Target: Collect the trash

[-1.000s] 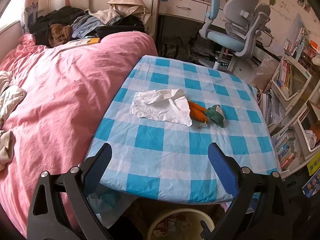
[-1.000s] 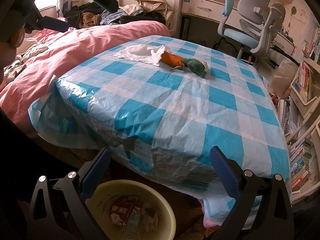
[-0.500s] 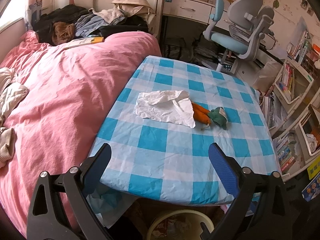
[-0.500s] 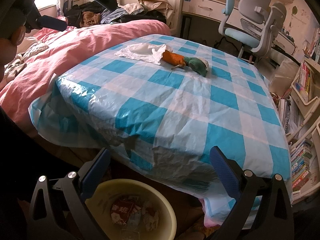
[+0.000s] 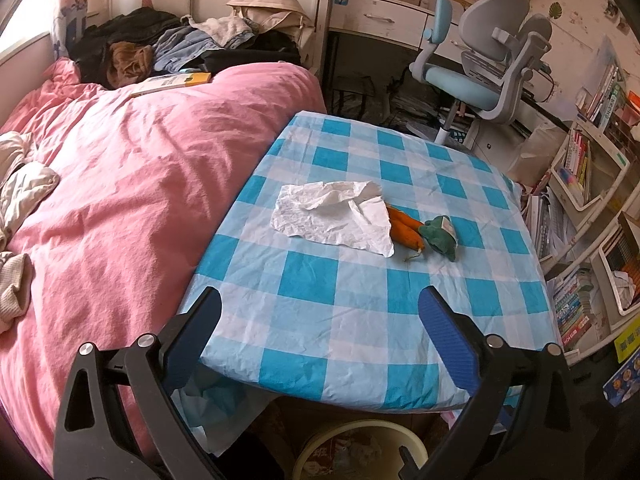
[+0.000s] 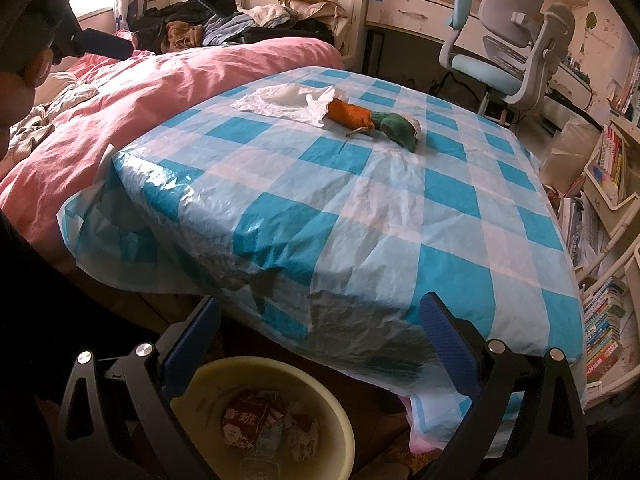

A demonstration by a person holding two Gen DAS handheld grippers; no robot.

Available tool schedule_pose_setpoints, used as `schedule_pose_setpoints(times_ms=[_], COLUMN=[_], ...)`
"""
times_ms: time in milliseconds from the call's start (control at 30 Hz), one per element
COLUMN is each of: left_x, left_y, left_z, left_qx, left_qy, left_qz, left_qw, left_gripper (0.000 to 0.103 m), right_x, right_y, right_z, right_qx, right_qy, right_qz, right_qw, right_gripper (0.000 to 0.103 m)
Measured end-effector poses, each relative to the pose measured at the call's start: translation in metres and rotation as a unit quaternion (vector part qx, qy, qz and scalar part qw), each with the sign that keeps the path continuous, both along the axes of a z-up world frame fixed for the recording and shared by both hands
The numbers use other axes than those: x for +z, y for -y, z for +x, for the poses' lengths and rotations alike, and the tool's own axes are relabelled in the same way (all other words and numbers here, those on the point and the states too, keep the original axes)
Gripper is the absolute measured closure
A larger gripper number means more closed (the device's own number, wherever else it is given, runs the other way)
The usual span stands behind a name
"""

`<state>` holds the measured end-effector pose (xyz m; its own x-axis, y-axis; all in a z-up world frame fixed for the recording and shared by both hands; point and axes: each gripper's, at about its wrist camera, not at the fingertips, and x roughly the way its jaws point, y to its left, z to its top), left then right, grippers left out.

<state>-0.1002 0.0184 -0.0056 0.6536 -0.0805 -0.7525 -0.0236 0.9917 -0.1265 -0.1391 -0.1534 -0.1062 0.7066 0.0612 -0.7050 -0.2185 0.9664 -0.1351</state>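
Observation:
A crumpled white tissue (image 5: 332, 216) lies on the blue-checked table (image 5: 360, 312), partly covering a plush carrot toy (image 5: 406, 228) with a green top (image 5: 440, 236). The right wrist view shows the same tissue (image 6: 288, 102) and carrot (image 6: 350, 114) farther off. My left gripper (image 5: 320, 312) hangs open above the table's near edge, short of the tissue. My right gripper (image 6: 320, 320) is open and low, in front of the table edge, over a yellow trash bin (image 6: 340, 428) that holds wrappers and paper. The bin's rim (image 5: 384, 428) also peeks out under the table.
A bed with a pink duvet (image 5: 120, 184) borders the table's left side, with clothes piled at its head. A grey-blue desk chair (image 5: 488, 68) stands beyond the table. Bookshelves (image 5: 588, 184) line the right. The left gripper's body (image 6: 100, 44) shows at upper left.
The left gripper has drifted slightly left and forward over the table. The right gripper has barely moved. Both stay open; the tissue and carrot lie where they were.

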Motion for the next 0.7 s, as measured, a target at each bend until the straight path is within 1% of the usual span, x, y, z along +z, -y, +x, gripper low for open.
schedule_pose_setpoints(times_ms=[700], left_x=[-0.0006], left_y=[-0.0007], left_z=[0.0003], left_qx=[0.001], left_qy=[0.0], left_qz=[-0.001], left_qw=[1.0], left_gripper=[0.008], right_x=[-0.0026], right_y=[-0.0017], right_z=[-0.0012], right_qx=[0.003], right_qy=[-0.004], right_qz=[0.0], right_qw=[1.0], right_gripper=[0.008])
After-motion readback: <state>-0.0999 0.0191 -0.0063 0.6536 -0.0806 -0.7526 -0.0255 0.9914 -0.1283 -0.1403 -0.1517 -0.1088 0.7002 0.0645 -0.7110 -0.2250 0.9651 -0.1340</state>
